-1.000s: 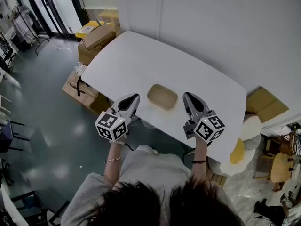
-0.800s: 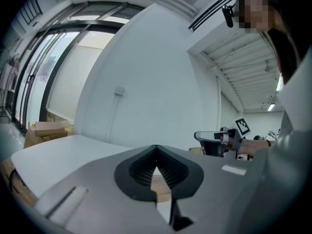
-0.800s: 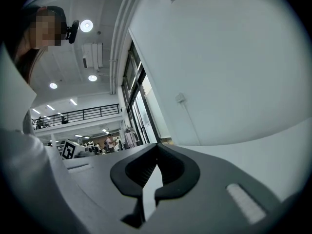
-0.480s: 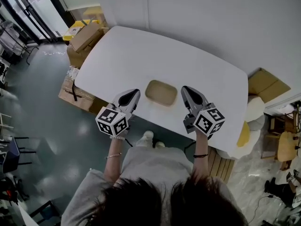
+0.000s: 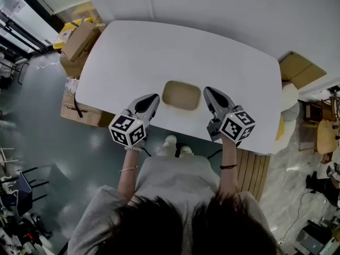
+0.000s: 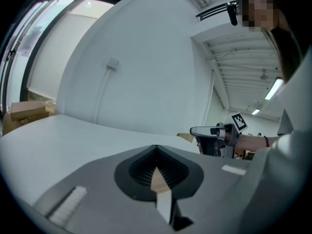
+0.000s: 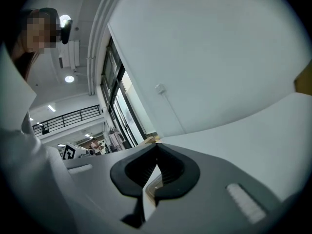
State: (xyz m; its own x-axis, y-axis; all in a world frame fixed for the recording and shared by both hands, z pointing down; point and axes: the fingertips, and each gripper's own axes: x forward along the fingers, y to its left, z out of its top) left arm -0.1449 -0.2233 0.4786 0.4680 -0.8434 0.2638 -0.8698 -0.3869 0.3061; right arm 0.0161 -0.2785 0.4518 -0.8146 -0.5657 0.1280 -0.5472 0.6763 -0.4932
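Your head camera looks steeply down from high above the white table [image 5: 159,52]. Each gripper camera rides low behind its jaws, facing across that tabletop toward the wall [image 6: 146,72]; the left gripper view also catches your right gripper [image 6: 195,132].

The white surface [image 5: 159,52] ahead of me stands against a white wall [image 5: 239,4]. Cardboard boxes [image 5: 79,40] stand at its left end on the grey-green floor [image 5: 42,142]. A flattened carton [image 5: 300,68] lies beyond its right end. Wooden slats [image 5: 255,169] lie below its near right corner.
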